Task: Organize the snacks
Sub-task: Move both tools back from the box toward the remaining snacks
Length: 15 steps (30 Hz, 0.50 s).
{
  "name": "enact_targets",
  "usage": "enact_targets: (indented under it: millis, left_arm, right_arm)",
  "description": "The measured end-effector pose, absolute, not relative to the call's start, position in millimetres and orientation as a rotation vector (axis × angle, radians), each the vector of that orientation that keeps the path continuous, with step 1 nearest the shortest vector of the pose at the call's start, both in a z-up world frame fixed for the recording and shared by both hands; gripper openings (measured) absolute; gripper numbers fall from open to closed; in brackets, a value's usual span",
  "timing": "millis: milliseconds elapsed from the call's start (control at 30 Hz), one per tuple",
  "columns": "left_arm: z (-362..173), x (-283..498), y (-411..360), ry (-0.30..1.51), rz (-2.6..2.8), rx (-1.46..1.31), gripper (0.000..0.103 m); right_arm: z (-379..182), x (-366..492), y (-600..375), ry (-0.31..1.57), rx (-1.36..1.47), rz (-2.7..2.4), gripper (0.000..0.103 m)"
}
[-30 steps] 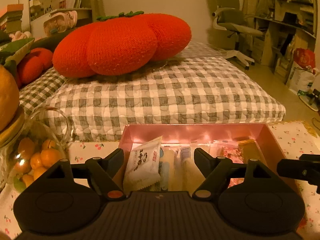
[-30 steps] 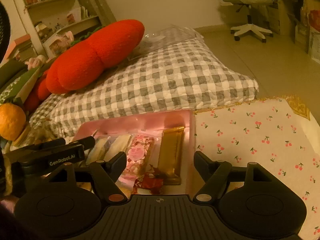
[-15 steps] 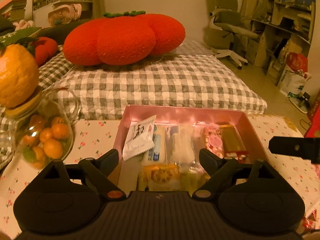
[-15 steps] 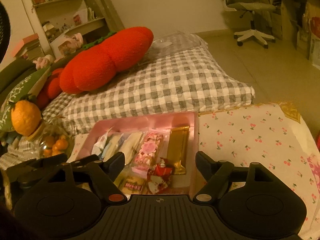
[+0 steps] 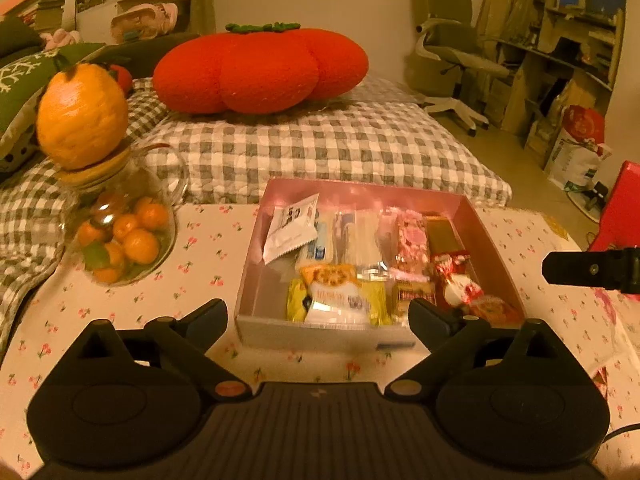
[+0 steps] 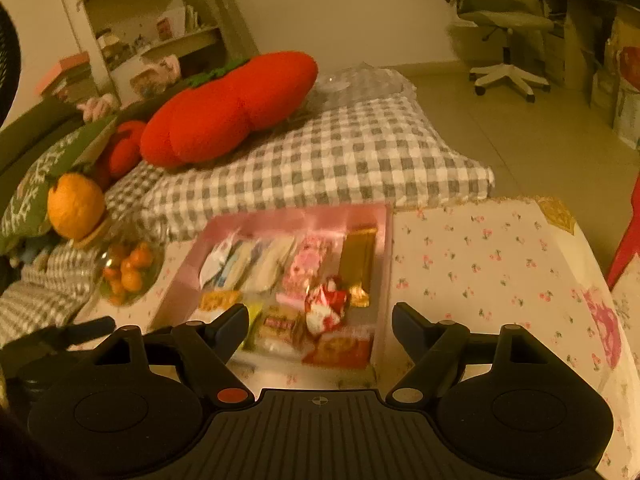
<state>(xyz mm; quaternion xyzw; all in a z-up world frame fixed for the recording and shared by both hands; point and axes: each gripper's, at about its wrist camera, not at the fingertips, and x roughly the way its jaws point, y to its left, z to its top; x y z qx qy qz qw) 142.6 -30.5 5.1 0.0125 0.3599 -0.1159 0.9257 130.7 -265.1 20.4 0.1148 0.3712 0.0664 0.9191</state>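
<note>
A pink box (image 5: 486,236) (image 6: 387,248) sits on the cherry-print tablecloth (image 5: 200,248) and holds several wrapped snacks: a white packet (image 5: 290,226), a pink packet (image 5: 410,240), a gold bar (image 6: 358,254), a red-and-white candy (image 6: 326,308), an orange-and-white packet (image 5: 332,290). My left gripper (image 5: 318,314) is open and empty, just in front of the box's near wall. My right gripper (image 6: 320,322) is open and empty, above the box's near end. The right gripper's finger (image 5: 592,270) also shows at the right in the left wrist view.
A glass jar of small oranges (image 5: 120,236) with a large orange (image 5: 82,114) on its lid stands left of the box. Behind the table lie a checked mattress (image 5: 320,148) and a red tomato cushion (image 5: 260,70). A red object (image 5: 620,208) stands at the right.
Both grippers have pulled back and up from the box, so the whole box and its near wall now show. Both stay open and empty.
</note>
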Motion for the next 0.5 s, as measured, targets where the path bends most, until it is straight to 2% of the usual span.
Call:
enact_targets:
  millis: [67, 500]
  left_arm:
    - [5, 135, -28, 0.744, -0.239, 0.023, 0.099]
    - [-17, 98, -11, 0.76, -0.283, 0.081, 0.102]
  right_arm:
    - [19, 122, -264, 0.767, 0.227, 0.139, 0.089]
    - [-7, 75, -269, 0.789, 0.108, 0.186, 0.091]
